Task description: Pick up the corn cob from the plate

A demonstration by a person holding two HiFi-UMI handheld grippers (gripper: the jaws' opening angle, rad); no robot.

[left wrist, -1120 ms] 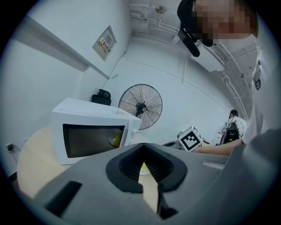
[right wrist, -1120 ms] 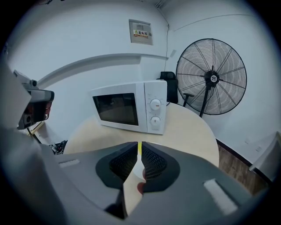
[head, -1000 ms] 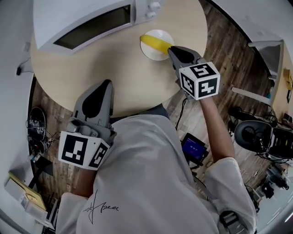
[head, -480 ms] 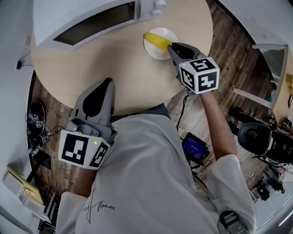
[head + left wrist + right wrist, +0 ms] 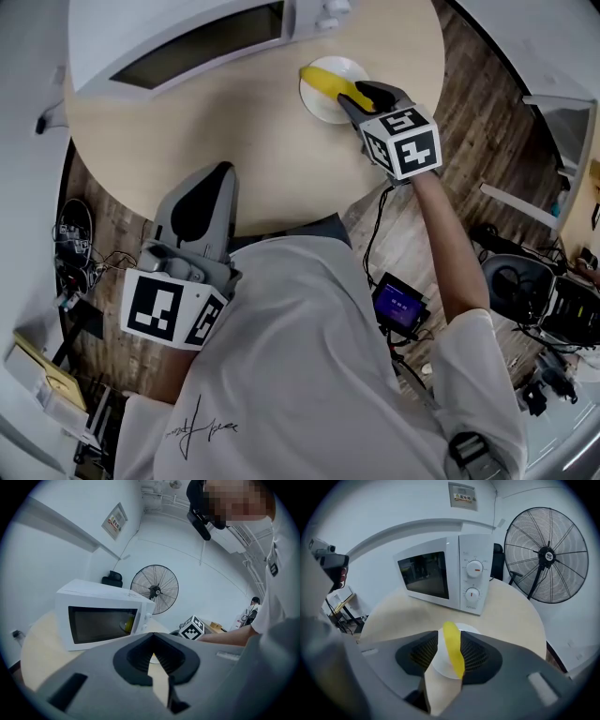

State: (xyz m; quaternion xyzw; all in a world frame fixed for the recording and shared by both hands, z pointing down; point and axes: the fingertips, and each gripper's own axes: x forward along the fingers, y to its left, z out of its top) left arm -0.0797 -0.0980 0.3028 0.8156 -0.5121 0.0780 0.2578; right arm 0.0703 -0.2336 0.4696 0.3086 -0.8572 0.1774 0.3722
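The yellow corn cob (image 5: 328, 82) lies across a small white plate (image 5: 320, 105) at the far right of the round table. My right gripper (image 5: 362, 95) reaches down over the cob's near end. In the right gripper view the corn cob (image 5: 453, 651) lies between the opening jaws, close to the right-hand pad, with a strip of plate (image 5: 440, 660) showing on its left. No pad presses on it. My left gripper (image 5: 221, 171) hangs at the table's near edge, shut and holding nothing.
A white microwave (image 5: 178, 42) stands at the back of the wooden table (image 5: 234, 141), just behind the plate. A standing fan (image 5: 546, 555) is beyond the table on the right. Cables and equipment lie on the floor around.
My right gripper has moved down and farther over the plate, and now straddles the corn cob's near end. The left gripper has stayed where it was.
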